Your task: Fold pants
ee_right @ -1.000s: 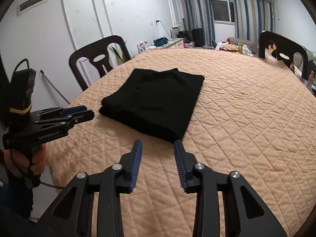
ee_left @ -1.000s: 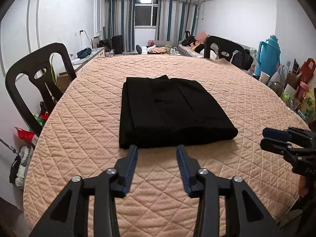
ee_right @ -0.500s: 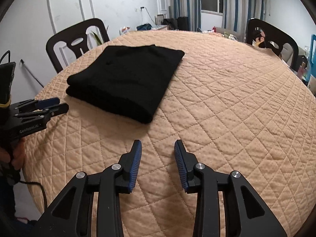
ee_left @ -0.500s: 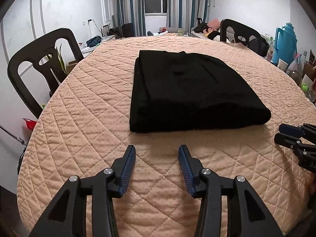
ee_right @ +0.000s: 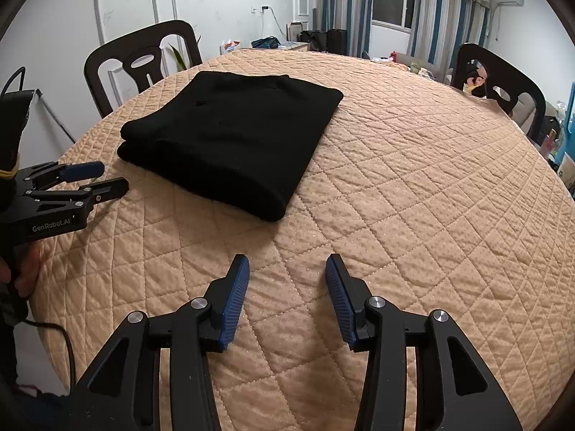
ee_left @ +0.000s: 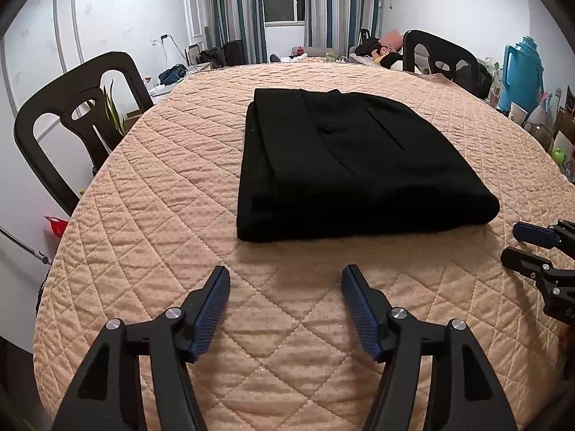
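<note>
Left wrist view: left gripper (ee_left: 285,276) spread wide, empty, hovering over the quilted table (ee_left: 151,215) near its front edge; folded black pants (ee_left: 345,165) lying flat just beyond the fingertips, not touching. Right wrist view: right gripper (ee_right: 287,265) also spread, empty; pants (ee_right: 233,136) ahead and left of the fingers, toward the table's (ee_right: 413,179) left edge, apart from them.

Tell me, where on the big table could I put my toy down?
Plenty of bare quilted cover lies right of the folded black pants, out toward the far chair. There is also a bare strip between the pants and the open left gripper. The room's far end and the floor by the blue jug look crowded.
</note>
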Action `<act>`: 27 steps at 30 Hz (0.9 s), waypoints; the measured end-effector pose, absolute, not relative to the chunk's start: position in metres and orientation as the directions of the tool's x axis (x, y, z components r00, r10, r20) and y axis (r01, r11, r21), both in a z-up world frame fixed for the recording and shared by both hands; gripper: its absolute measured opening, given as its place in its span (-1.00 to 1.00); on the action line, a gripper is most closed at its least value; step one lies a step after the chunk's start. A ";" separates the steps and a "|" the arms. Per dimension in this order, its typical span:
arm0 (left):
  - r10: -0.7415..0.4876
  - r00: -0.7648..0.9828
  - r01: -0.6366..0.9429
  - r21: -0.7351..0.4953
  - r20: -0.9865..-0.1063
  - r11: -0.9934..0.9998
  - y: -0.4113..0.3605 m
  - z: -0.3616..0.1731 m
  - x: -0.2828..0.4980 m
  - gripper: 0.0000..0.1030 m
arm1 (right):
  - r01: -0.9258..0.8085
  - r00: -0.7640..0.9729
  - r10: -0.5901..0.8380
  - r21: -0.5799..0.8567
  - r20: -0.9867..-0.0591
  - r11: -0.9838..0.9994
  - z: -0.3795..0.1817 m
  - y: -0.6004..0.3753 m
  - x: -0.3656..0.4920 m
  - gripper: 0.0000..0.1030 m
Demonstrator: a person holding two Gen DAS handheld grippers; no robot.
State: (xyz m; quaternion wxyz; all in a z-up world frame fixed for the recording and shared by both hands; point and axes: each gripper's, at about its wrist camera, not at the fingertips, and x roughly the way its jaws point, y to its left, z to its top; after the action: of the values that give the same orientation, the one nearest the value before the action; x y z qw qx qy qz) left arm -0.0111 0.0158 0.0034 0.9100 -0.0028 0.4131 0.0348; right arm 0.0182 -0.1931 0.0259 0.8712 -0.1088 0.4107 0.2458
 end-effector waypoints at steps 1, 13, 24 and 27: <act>0.059 0.656 -0.065 0.022 -0.752 0.998 0.016 0.003 -0.011 0.33 | -0.518 0.542 0.338 0.011 -0.769 0.855 0.026 -0.193 0.018 -0.11; 0.043 0.649 -0.050 0.014 -0.760 0.999 0.015 0.003 -0.011 0.47 | -0.518 0.541 0.340 0.014 -0.769 0.855 0.026 -0.194 0.017 -0.09; 0.038 0.647 -0.047 0.010 -0.762 0.999 0.015 0.003 -0.009 0.49 | -0.518 0.542 0.340 0.013 -0.769 0.855 0.026 -0.194 0.017 -0.09; 0.036 0.647 -0.047 0.007 -0.762 0.999 0.015 0.002 -0.010 0.49 | -0.518 0.542 0.340 0.013 -0.769 0.855 0.026 -0.194 0.017 -0.09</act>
State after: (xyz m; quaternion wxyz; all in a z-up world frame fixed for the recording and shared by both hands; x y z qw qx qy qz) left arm -0.0095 0.0150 0.0021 0.9074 -0.0065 0.4197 0.0229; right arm 0.0172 -0.1940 0.0261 0.8713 -0.1084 0.4106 0.2460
